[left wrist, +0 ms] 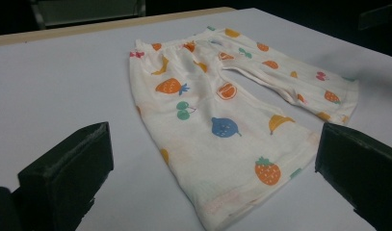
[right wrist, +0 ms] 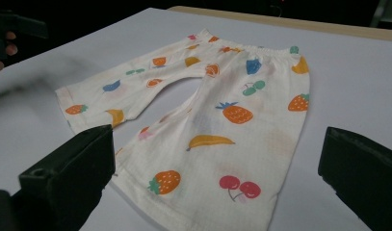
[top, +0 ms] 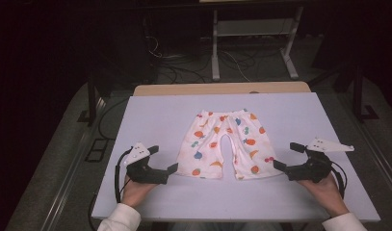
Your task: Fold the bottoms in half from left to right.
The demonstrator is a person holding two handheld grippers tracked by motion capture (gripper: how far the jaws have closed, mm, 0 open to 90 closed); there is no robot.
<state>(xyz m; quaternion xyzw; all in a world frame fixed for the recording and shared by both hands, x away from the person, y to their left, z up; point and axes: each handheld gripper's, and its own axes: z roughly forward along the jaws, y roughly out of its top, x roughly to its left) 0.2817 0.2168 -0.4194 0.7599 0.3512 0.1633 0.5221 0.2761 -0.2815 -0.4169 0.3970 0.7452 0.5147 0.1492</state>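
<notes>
Beside the shorts, left claw and right claw gape wide, empty.

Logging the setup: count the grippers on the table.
2. The left gripper is beside the shorts' left leg hem; the right gripper is beside the right leg hem. Both are open.

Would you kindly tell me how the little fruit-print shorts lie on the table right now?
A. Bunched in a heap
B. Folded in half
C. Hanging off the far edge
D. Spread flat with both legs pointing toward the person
D: the shorts lie spread flat on the table, waistband at the far side and both leg hems nearest the person's hands.
</notes>
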